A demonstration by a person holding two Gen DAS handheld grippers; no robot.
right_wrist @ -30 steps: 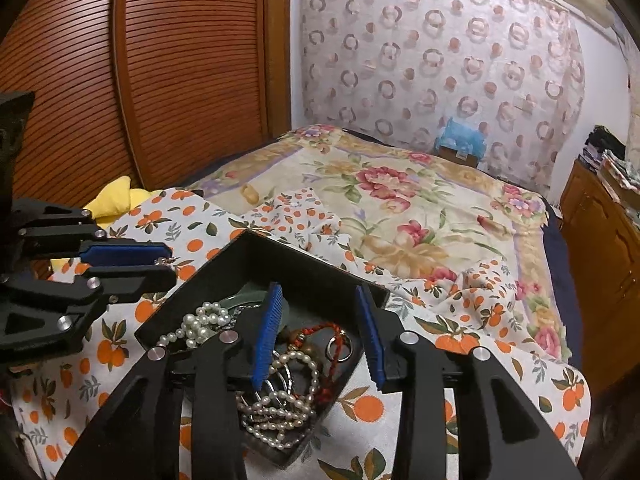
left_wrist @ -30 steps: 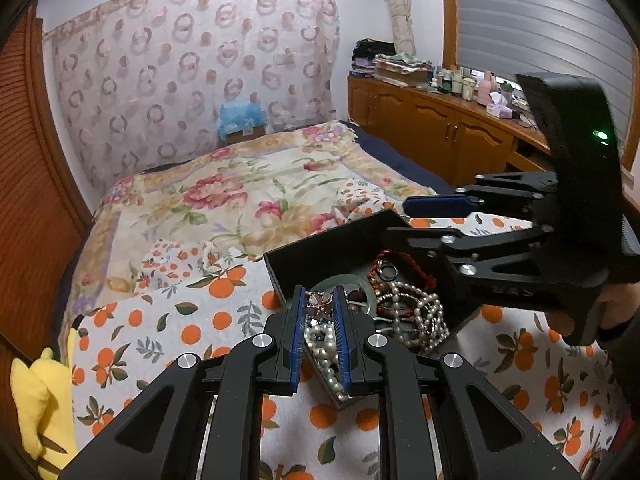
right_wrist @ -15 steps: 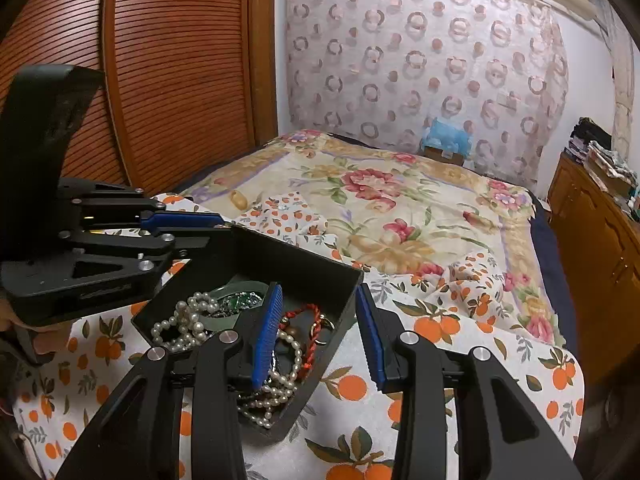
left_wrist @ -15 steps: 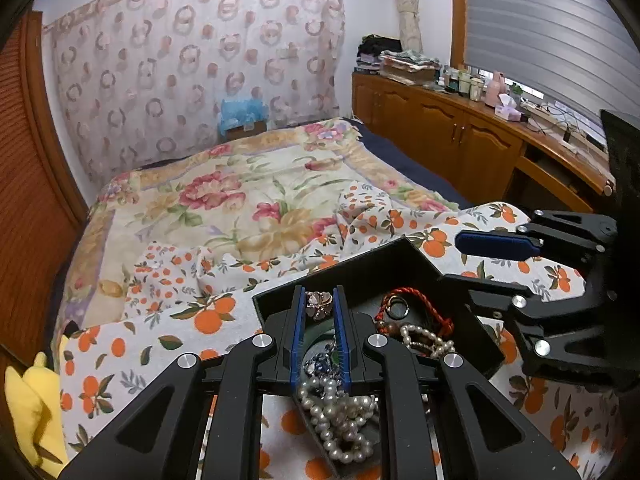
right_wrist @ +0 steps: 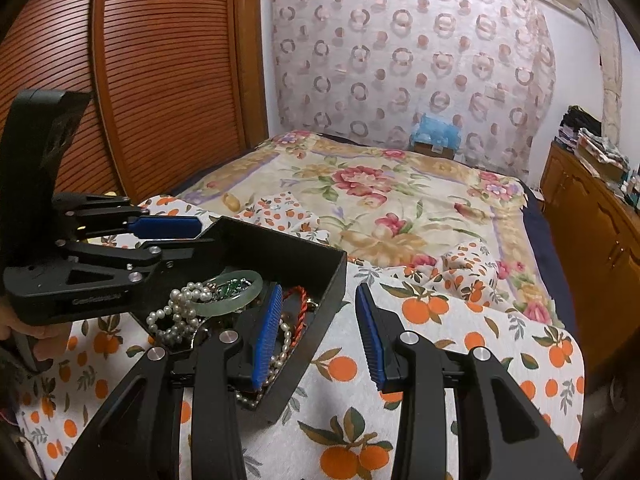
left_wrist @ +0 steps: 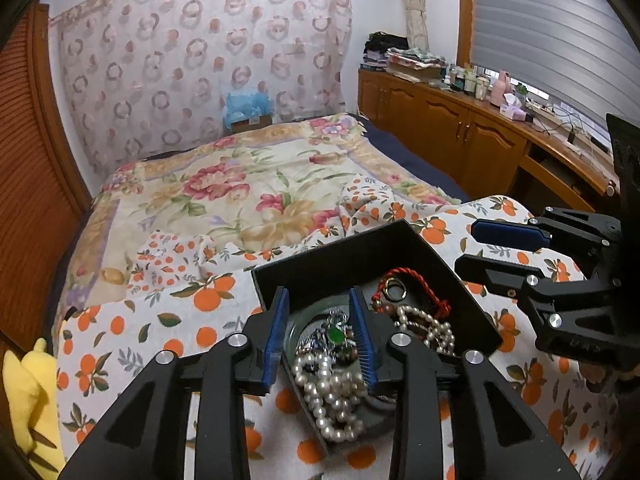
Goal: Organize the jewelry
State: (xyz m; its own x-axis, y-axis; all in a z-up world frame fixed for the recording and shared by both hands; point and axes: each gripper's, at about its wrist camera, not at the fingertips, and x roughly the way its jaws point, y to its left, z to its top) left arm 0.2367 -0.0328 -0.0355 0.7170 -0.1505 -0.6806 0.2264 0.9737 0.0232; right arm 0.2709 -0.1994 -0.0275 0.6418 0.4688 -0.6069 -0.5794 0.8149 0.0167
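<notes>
Left gripper, lower centre of the left wrist view: jaws spread wide, nothing between the pads, poised over the black box with the green-stone piece and the pearl strand directly beneath. Right gripper, lower centre of the right wrist view: jaws likewise apart and empty, straddling the box's near wall, one pad inside and one outside. Contents also include a jade bangle and a red cord at centre right of the left view. The box rests on an orange-print cloth over the floral bedspread. Step in hand, by inference: selecting a piece from the tangled heap. The next move calls for lowering onto a single item and closing without snagging neighbouring strands.
</notes>
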